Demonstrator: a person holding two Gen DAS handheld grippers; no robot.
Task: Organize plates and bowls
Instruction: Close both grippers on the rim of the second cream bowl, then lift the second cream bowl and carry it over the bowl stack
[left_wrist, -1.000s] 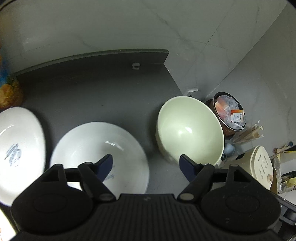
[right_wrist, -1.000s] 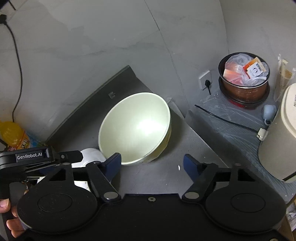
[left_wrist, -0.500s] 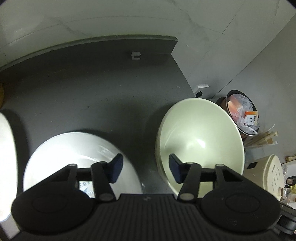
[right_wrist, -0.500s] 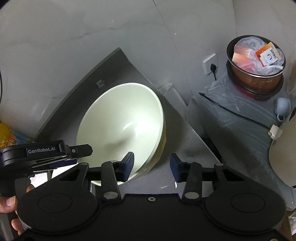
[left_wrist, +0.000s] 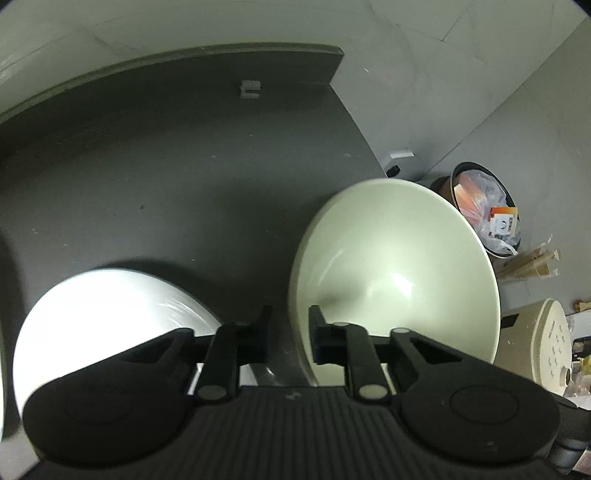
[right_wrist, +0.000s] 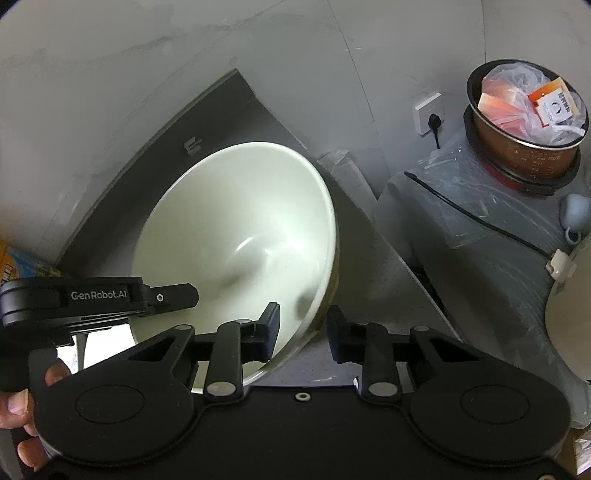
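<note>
Left tongs (left_wrist: 287, 325): narrowed onto the near-left rim of the pale green bowl (left_wrist: 399, 273), one finger outside the wall, one inside. Looks clamped, though the contact itself is blurred.

Right tongs (right_wrist: 303, 325): same bowl (right_wrist: 240, 236), opposite side. Left finger inside, right finger outside, rim between them. Gap is narrow, but I can't tell whether the pads are actually touching the wall.

Bowl is at the right end of the dark desk (left_wrist: 166, 166), near its right edge, upright or slightly tilted, can't say which. Empty inside, with a glare spot.

White plate (left_wrist: 110, 314) lies flat on the desk just left of the bowl, partly under the left tongs body, apart from the bowl. It's overexposed, so any pattern is unreadable.

From the right wrist view, the left tongs' housing (right_wrist: 70, 299) with its "GenRobot.AI" label shows at left, and the person's hand (right_wrist: 18, 406) is gripping below it.

Off the desk to the right:
- Copper-coloured pot (right_wrist: 524, 129) stuffed with plastic bags and an orange packet.
- Wall socket (right_wrist: 428, 114) with a black plug and cable.
- Cream appliance (left_wrist: 550, 343).
</note>
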